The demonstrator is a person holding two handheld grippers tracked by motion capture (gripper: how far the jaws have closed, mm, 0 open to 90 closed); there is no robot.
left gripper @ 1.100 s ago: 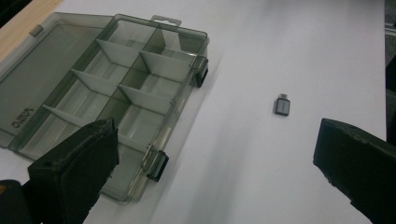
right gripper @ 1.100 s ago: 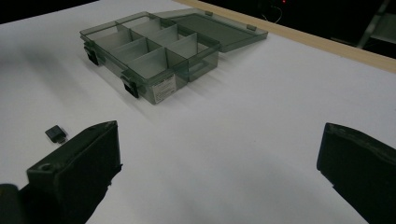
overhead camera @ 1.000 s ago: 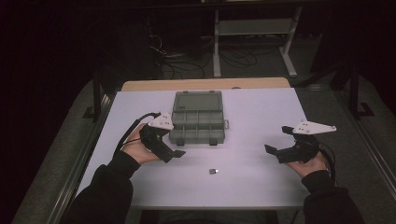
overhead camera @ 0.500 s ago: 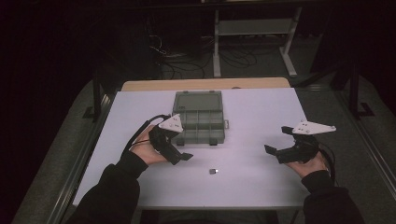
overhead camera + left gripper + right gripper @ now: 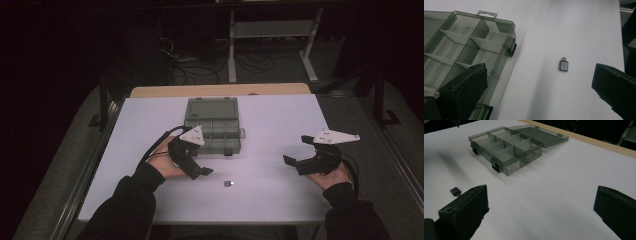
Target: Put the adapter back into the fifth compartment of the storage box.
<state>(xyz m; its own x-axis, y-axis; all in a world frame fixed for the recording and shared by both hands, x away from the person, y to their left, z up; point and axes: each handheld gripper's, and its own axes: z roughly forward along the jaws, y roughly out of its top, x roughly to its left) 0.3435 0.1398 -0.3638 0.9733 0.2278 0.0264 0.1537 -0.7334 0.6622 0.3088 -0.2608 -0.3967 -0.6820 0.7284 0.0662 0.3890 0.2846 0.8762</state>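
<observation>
A small grey adapter plug lies flat on the white table, near the front and just right of my left gripper. In the left gripper view the plug rests ahead between the wide-apart jaws, so my left gripper is open and holds nothing. A clear grey compartment box stands behind it with its lid folded back. My right gripper hovers open over the right side of the table. The right gripper view has the box far ahead and the plug beside the left jaw.
The box's compartments look empty, and its black latches face the front. A wooden strip edges the table's far side. Beyond it stand a metal frame and loose cables on a dark floor.
My left gripper has moved right and slightly forward, from beside the box's left edge to just left of the plug. The right gripper has stayed where it was.
</observation>
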